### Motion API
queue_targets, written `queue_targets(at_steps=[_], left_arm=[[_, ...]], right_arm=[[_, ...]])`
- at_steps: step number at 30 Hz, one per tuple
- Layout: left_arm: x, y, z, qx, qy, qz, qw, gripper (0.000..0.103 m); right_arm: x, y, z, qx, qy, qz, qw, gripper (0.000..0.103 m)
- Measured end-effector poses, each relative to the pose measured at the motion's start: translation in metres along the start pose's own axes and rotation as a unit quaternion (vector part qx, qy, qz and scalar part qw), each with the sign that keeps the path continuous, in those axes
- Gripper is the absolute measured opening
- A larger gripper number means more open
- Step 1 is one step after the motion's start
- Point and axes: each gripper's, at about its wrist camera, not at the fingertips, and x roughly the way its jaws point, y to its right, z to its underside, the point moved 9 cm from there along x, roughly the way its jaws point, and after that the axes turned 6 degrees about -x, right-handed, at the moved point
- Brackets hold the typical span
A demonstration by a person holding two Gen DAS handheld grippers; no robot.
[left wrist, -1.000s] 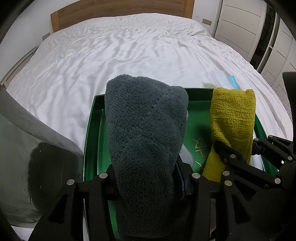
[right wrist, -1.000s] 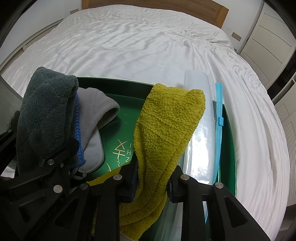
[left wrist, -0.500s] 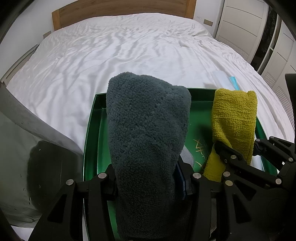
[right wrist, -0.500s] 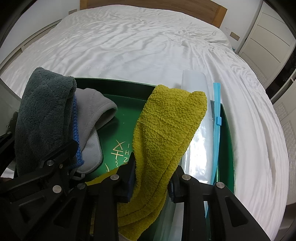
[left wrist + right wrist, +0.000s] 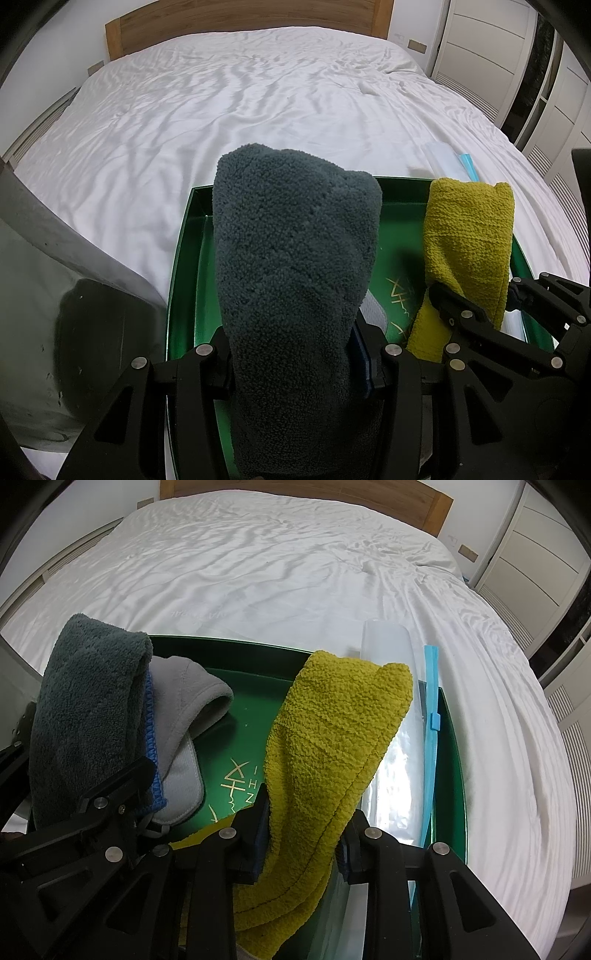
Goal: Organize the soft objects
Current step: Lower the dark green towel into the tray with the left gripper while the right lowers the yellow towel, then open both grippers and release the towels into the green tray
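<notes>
My left gripper (image 5: 295, 363) is shut on a dark grey-blue fluffy towel (image 5: 295, 258), which stands up between its fingers over the left half of a green tray (image 5: 184, 266). My right gripper (image 5: 303, 834) is shut on a mustard-yellow towel (image 5: 332, 746) over the tray's right half (image 5: 450, 760). Each towel also shows in the other view: the dark one (image 5: 88, 716), the yellow one (image 5: 469, 236). A light grey cloth (image 5: 188, 709) lies in the tray beside the dark towel.
The tray rests on a white bed (image 5: 258, 110) with a wooden headboard (image 5: 240, 26). A clear zip bag with a blue slider strip (image 5: 430, 738) lies along the tray's right side. White wardrobes (image 5: 480, 48) stand at the right. A grey surface (image 5: 55, 295) is at the left.
Both grippers have risen slightly with their towels held; the view of the bed has shifted a little. The grips are unchanged.
</notes>
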Motion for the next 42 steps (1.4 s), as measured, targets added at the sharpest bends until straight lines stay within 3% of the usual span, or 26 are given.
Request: queue_targets(at_steps=[9,42], left_arm=[[-0.002,-0.003,-0.002,-0.01,0.004,-0.007,0.9999,0.048],[-0.012,-0.003,-0.007,-0.015,0.018,-0.013,0.9996,0.049]], right_arm=[[-0.003,0.002,0.001,0.003,0.003,0.002,1.0,0.033],[-0.032,-0.002,0.008,0.006,0.027,0.023,0.999,0.039]])
